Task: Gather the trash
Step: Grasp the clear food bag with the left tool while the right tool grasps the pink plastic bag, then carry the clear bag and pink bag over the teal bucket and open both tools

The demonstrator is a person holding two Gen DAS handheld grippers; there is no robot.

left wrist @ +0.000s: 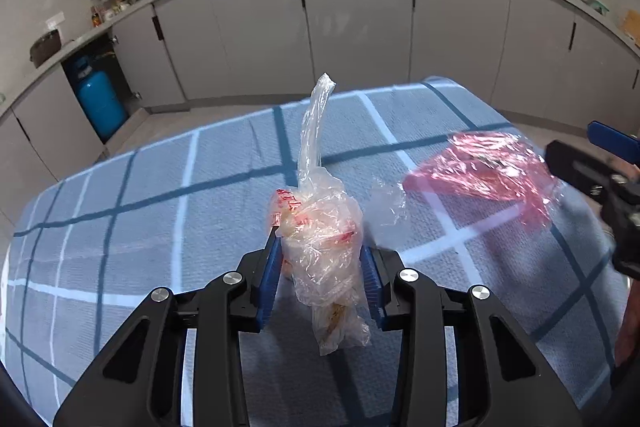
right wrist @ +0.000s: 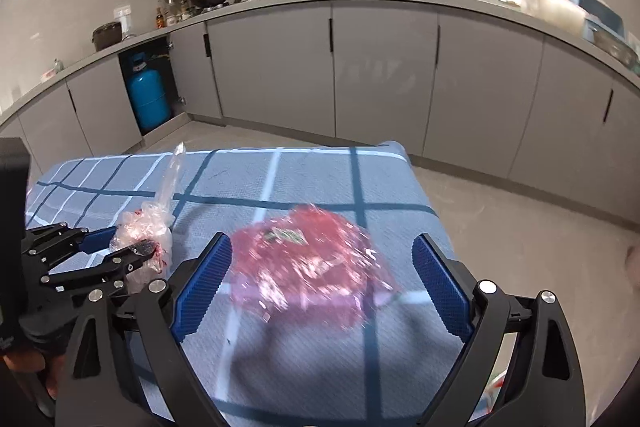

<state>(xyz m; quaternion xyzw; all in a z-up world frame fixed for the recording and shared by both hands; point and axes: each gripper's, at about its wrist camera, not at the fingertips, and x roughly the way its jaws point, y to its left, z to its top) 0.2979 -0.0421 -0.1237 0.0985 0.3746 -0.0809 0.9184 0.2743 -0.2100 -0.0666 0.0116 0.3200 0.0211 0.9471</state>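
Clear plastic bag [left wrist: 320, 247] clamped upright between left gripper [left wrist: 322, 267] pads, mid-table. Blue checked cloth [left wrist: 160, 227] bare toward left edge. Pink wrapper [right wrist: 308, 267] blurred, between right gripper [right wrist: 322, 279] fingers, spread wide, no contact. Table's far edge drops to floor [right wrist: 500, 207].

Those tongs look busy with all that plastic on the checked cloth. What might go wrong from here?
1. The left tongs pinch only thin film of the clear knotted plastic bag; it might slip out or tear.
2. The crumpled pink plastic wrapper sits between the wide-open right tongs; being light and blurred, it may skid away as they close.
3. Closing low could snag the blue checked tablecloth.
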